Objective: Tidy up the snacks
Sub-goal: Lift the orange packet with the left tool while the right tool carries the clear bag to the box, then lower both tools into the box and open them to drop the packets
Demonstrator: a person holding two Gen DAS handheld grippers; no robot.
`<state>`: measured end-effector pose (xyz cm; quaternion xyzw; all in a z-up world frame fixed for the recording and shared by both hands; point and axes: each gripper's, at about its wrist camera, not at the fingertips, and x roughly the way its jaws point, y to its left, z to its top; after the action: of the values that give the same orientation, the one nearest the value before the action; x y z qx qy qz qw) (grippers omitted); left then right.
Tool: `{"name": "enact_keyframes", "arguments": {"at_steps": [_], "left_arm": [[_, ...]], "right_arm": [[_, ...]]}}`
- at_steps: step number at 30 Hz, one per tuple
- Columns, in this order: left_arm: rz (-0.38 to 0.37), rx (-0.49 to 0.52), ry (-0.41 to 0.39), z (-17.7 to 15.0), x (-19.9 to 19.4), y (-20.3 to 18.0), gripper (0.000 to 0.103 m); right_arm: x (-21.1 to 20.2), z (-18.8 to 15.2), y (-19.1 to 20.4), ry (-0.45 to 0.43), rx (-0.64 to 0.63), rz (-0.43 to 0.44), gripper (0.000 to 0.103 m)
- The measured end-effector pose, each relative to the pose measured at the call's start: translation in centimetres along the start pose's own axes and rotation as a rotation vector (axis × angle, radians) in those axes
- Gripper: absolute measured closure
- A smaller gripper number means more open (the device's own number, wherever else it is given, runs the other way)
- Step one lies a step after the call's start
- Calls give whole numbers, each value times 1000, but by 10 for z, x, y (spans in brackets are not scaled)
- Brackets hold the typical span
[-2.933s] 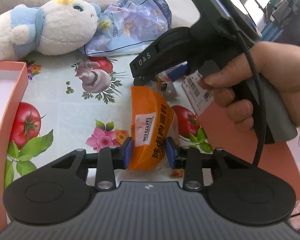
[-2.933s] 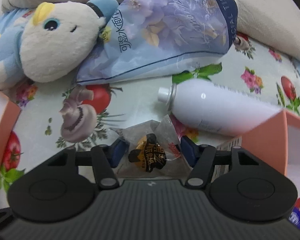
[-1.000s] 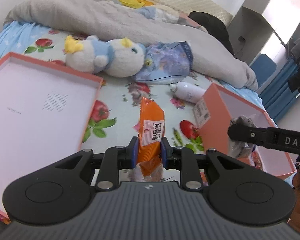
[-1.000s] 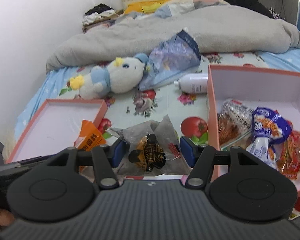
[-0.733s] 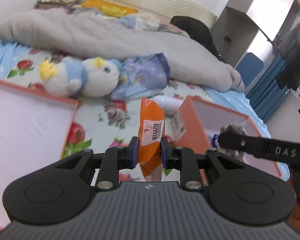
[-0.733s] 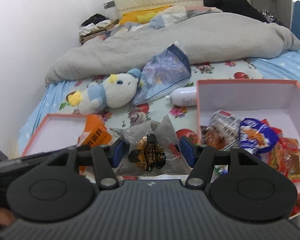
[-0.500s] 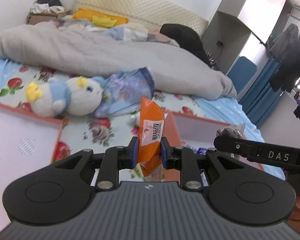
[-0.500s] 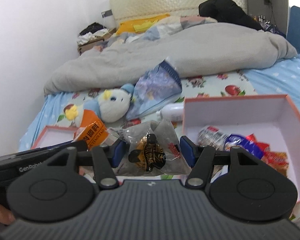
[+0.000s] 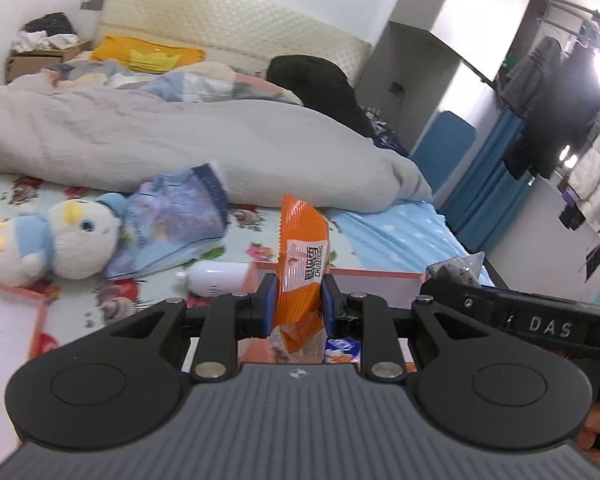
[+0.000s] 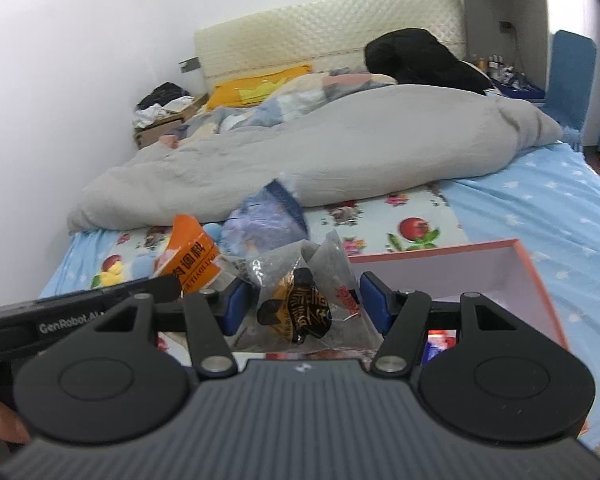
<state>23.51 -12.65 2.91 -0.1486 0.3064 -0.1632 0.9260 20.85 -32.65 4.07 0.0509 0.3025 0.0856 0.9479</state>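
Now, with the left claw (image 9: pixel 298 306) pinched tight on the upright orange packet (image 9: pixel 302 270) and the right claw (image 10: pixel 300 304) clamped half-wide around the crinkly clear pouch (image 10: pixel 306 304), carry both level over the pink box (image 10: pixel 540 276) just below-ahead before releasing.

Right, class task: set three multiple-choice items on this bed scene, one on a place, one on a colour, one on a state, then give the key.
1. Where does the white bottle lie? A on the floral sheet beside the box B inside the box C on the duvet
2. What colour is the packet in the left claw? A green B orange C purple
3. The right claw is: A empty B shut on a clear packet C out of view

Key: A, it lies by the pink box; B, orange wrapper; C no, B: pads press the clear packet.
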Motion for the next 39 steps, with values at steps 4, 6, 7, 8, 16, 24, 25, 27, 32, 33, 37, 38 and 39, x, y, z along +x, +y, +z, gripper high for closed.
{"name": "enact_keyframes", "arguments": {"at_steps": [4, 6, 7, 8, 16, 24, 25, 27, 32, 33, 37, 38, 39], "left_arm": [[-29, 2, 67, -6, 36, -15, 76], [-35, 11, 112, -12, 56, -22, 76], [-37, 16, 132, -16, 64, -26, 76], [-41, 22, 151, -20, 74, -28, 76], [-59, 69, 332, -52, 140, -45, 76], [-56, 91, 396, -66, 168, -53, 75], [-55, 97, 399, -67, 169, -54, 75], [-47, 104, 403, -68, 170, -54, 74], [-16, 111, 401, -65, 164, -54, 42], [-14, 116, 390, -64, 160, -54, 41], [-14, 123, 359, -58, 143, -56, 41], [-15, 122, 349, -56, 137, -56, 41], [-16, 122, 337, -53, 131, -57, 41]], "right_arm": [[7, -3, -27, -5, 2, -74, 41], [12, -7, -44, 8, 34, -89, 41], [15, -10, -51, 17, 43, -100, 41], [18, -14, -58, 28, 50, -110, 41], [61, -55, -103, 172, 99, -174, 40], [85, -79, -120, 261, 144, -173, 39], [86, -81, -121, 266, 147, -171, 39], [87, -84, -123, 279, 156, -169, 39], [80, -83, -128, 276, 194, -162, 36], [77, -81, -128, 268, 200, -156, 36], [62, -72, -125, 218, 203, -172, 18], [57, -70, -124, 207, 205, -171, 18], [52, -68, -122, 197, 205, -167, 18]]}}
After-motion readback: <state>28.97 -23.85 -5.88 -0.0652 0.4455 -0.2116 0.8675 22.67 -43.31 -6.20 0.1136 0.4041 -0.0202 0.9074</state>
